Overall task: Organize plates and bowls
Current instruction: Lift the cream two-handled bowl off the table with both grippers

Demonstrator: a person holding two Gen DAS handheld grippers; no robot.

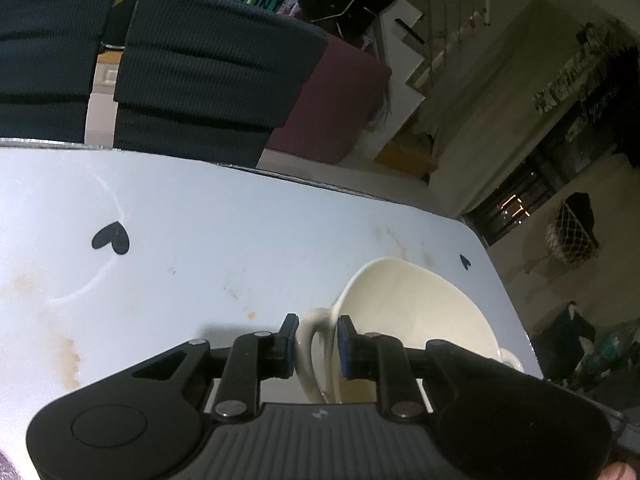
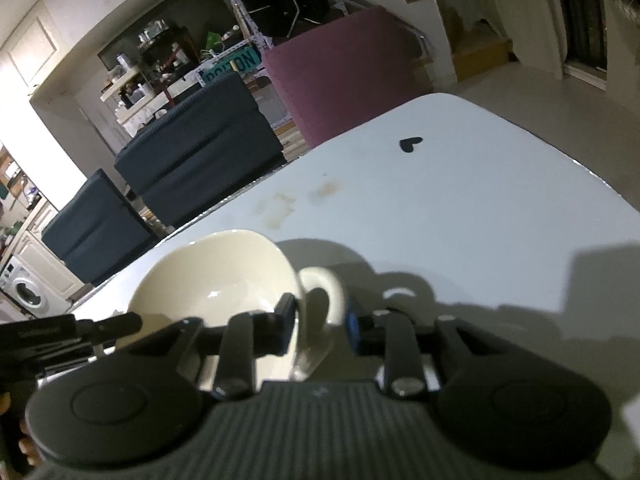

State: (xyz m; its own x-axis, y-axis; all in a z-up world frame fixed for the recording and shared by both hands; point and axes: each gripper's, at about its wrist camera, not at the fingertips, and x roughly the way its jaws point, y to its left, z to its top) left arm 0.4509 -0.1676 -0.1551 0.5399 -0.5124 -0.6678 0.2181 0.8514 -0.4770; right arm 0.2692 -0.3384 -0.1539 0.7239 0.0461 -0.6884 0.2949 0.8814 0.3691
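Cream bowl (image 1: 416, 312) near the table (image 1: 240, 232) corner, left gripper (image 1: 318, 344) and right gripper (image 2: 320, 320) each straddling a handle (whether clamped, cannot tell)

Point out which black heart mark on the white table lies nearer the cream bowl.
The small black heart near the table's corner, just beyond the cream two-handled bowl; the larger heart lies far across the white table.

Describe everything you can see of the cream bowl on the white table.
The cream bowl looks like glossy ceramic, wide, empty and upright on the white table. It has a loop handle on each side. The left gripper brackets one handle, the right gripper the other; whether the pads press is unclear.
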